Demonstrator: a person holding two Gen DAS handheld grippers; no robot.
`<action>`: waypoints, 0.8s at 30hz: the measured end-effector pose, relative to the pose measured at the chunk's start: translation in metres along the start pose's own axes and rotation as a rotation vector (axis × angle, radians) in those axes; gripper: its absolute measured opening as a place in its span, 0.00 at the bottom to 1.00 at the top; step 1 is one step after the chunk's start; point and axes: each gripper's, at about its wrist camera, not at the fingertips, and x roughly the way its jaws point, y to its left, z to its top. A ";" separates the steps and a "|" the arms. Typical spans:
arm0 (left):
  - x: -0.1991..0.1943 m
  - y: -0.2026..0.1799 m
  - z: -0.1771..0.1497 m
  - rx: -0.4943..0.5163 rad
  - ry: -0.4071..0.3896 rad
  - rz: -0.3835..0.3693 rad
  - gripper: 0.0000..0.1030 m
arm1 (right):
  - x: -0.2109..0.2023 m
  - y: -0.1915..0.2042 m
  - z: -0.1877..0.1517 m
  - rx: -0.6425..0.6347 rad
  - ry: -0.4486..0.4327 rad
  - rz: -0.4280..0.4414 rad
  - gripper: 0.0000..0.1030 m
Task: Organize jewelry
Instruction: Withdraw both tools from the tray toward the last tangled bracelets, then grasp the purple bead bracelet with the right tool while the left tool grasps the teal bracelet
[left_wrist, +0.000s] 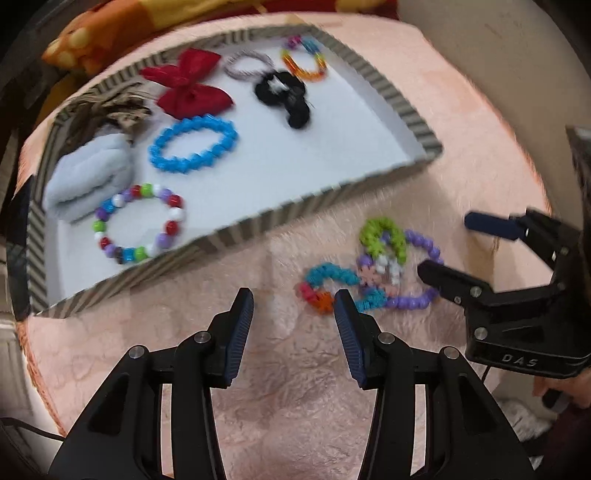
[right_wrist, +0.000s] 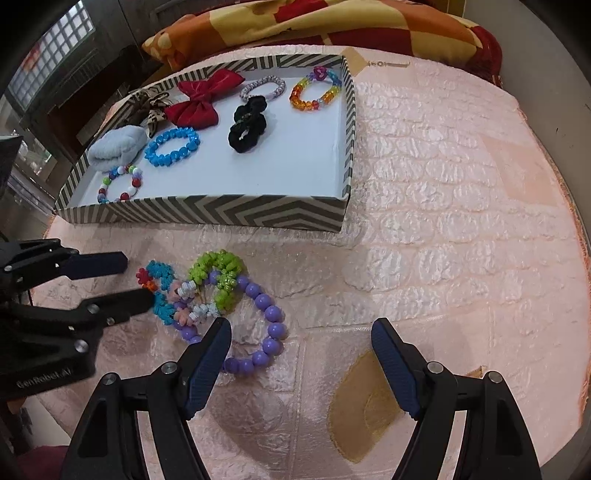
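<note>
Two grippers, both spread and empty, hover over a tangle of bead bracelets (right_wrist: 218, 295) at lower center, on a pink quilted bed cover (right_wrist: 443, 221). Left gripper (left_wrist: 293, 306) sits just beside the teal bracelet (right_wrist: 162, 291); right gripper (right_wrist: 301, 336) straddles glossy purple round beads (right_wrist: 271, 328), prob. to separate them. Chevron-striped cardboard tray (right_wrist: 221, 216), upper left, holds sorted pcs.

Black left gripper (left_wrist: 294, 310) and right gripper (right_wrist: 301, 341), blue ribbed pads, silver screws.

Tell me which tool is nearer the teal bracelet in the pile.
Left. The left tool is right beside the teal bracelet, one finger at its edge; the right tool hangs past the purple bracelet.
</note>
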 end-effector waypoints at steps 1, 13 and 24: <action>0.002 -0.001 0.000 0.007 0.009 -0.003 0.44 | 0.001 -0.001 0.000 0.002 0.002 0.001 0.74; 0.002 0.022 0.019 -0.063 0.012 -0.014 0.44 | 0.005 0.001 0.003 -0.014 0.002 -0.012 0.74; 0.004 0.003 0.036 -0.040 0.013 0.024 0.44 | 0.004 -0.006 0.003 0.005 0.002 0.007 0.74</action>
